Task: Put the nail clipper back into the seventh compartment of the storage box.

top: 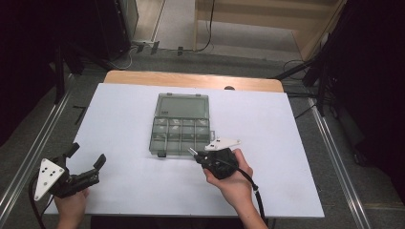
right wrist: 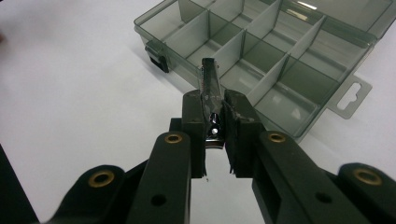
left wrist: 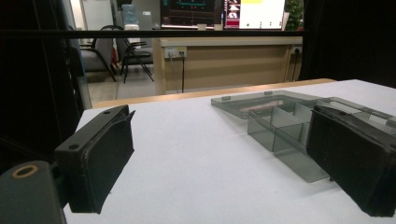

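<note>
So the small metal piece (right wrist: 211, 100), looks like a nail clipper but it's hard to be sure, sits pinched in the right gripper (top: 206, 157), fingers (right wrist: 194, 116) closed on its sides. Its long axis points straight ahead past the fingertips, toward the near right edge of the open compartment box (top: 180, 125), which lies just beyond and a bit left on the counter (top: 267, 143). Probably it goes into one of the near cells. The left gripper (top: 86, 162) hangs well off at the near left, fingers spread wide, empty.
</note>
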Demonstrator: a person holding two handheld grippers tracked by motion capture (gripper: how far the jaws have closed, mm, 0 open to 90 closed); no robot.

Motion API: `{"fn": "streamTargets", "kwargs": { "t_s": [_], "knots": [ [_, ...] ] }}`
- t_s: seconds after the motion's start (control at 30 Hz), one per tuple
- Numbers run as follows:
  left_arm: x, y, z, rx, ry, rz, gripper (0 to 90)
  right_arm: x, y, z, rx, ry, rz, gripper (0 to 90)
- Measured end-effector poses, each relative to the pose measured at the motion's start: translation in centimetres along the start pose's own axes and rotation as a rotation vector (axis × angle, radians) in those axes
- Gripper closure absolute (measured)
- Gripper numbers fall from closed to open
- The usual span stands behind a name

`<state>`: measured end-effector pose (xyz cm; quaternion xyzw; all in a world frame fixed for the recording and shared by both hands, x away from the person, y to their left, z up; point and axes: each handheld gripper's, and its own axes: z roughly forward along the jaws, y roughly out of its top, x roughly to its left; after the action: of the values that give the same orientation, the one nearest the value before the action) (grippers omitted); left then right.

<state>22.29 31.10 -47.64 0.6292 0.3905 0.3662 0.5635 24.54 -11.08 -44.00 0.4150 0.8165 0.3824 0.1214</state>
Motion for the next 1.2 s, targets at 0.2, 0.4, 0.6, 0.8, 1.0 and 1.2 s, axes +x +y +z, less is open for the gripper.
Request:
{"fn": "streamTargets", "kwargs": {
  "t_s": [0.2, 0.4, 0.6, 0.8, 1.0, 1.2],
  "knots": [
    [0.0, 0.0, 0.0, 0.000, -0.001, 0.000, 7.2, -0.1, 0.7, 0.1, -0.004, -0.002, -0.009, 81.3],
    [0.0, 0.0, 0.0, 0.000, 0.000, 0.000, 7.2, -0.2, 1.4, 0.4, -0.011, 0.000, -0.007, 81.3],
    [0.0, 0.0, 0.0, -0.005, -0.002, 0.002, 7.3, -0.3, 1.9, 0.8, -0.008, 0.000, -0.010, 81.3],
    [0.2, 0.0, -0.2, -0.020, -0.041, -0.011, 7.2, -0.6, 2.4, 1.5, -0.001, 0.007, -0.006, 81.3],
    [0.4, 0.1, -0.3, -0.029, -0.104, -0.023, 7.2, -0.7, 2.6, 2.2, 0.005, 0.012, 0.004, 81.3],
    [0.1, 0.2, -0.1, -0.011, -0.147, -0.001, 7.2, -0.8, 2.8, 2.7, 0.008, 0.007, 0.010, 81.3]
  ]
}}
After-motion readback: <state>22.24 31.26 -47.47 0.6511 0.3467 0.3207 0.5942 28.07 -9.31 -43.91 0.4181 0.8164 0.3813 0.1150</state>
